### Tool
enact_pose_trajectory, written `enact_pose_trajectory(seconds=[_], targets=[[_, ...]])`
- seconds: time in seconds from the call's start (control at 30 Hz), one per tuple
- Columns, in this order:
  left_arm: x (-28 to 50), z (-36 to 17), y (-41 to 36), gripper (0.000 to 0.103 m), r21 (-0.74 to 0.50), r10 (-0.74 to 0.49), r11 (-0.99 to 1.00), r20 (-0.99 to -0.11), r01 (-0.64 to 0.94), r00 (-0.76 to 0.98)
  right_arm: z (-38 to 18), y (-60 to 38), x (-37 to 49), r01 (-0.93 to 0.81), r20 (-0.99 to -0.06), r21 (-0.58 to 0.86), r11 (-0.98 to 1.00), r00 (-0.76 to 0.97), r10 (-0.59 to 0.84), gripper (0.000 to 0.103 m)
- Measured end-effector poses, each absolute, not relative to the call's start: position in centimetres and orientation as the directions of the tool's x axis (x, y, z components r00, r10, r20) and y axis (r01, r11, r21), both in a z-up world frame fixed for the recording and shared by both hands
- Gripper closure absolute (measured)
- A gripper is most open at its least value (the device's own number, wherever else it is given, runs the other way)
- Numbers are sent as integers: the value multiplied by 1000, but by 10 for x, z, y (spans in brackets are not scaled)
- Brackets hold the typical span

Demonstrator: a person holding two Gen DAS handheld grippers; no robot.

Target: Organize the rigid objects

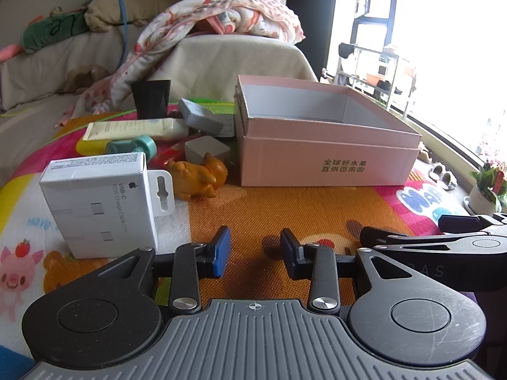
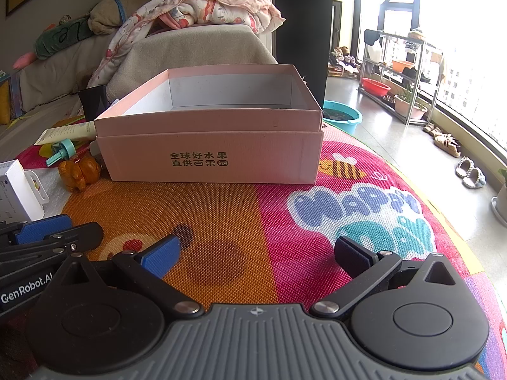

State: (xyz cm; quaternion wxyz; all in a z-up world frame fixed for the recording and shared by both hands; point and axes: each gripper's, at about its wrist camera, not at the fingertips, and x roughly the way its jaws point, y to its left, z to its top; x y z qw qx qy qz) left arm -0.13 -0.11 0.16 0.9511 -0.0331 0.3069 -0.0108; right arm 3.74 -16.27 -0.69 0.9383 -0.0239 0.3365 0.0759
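Both tools are hovering empty: left tool (image 1: 255, 250) narrow, right tool (image 2: 256, 253) wide. Best reaching left for the white box (image 1: 101, 202), then lowering it into the pink box (image 1: 326, 145).

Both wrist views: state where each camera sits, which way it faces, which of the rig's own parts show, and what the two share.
Left wrist view: sits on the left hand-held gripper, low over the colourful woven play mat, facing the open pink cardboard box; the right hand-held gripper intrudes at the right edge.
Right wrist view: sits on the right hand-held gripper, facing the same box; the left one intrudes at the left edge.
Shared: the box, the mat, the brown animal figurine, and the white USB-C cable carton.
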Motion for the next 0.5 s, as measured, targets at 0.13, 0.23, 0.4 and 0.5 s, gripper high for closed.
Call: enact_pose_trajectory(seconds=[0.13, 0.23, 0.4, 0.5], targets=[[-1, 1, -1, 64, -71, -41, 997, -583, 0, 811, -7, -163, 37, -158, -635, 6, 987, 762, 126, 0], [-1, 1, -1, 65, -72, -42, 997, -583, 0, 812, -7, -163, 37, -159, -635, 6, 987, 762, 126, 0], [-1, 1, 0, 65, -74, -43, 997, -582, 0, 812, -7, -163, 37, -159, -635, 6, 987, 762, 126, 0], [-1, 1, 0, 65, -74, -43, 997, -582, 0, 812, -7, -163, 37, -158, -635, 6, 987, 762, 126, 0]])
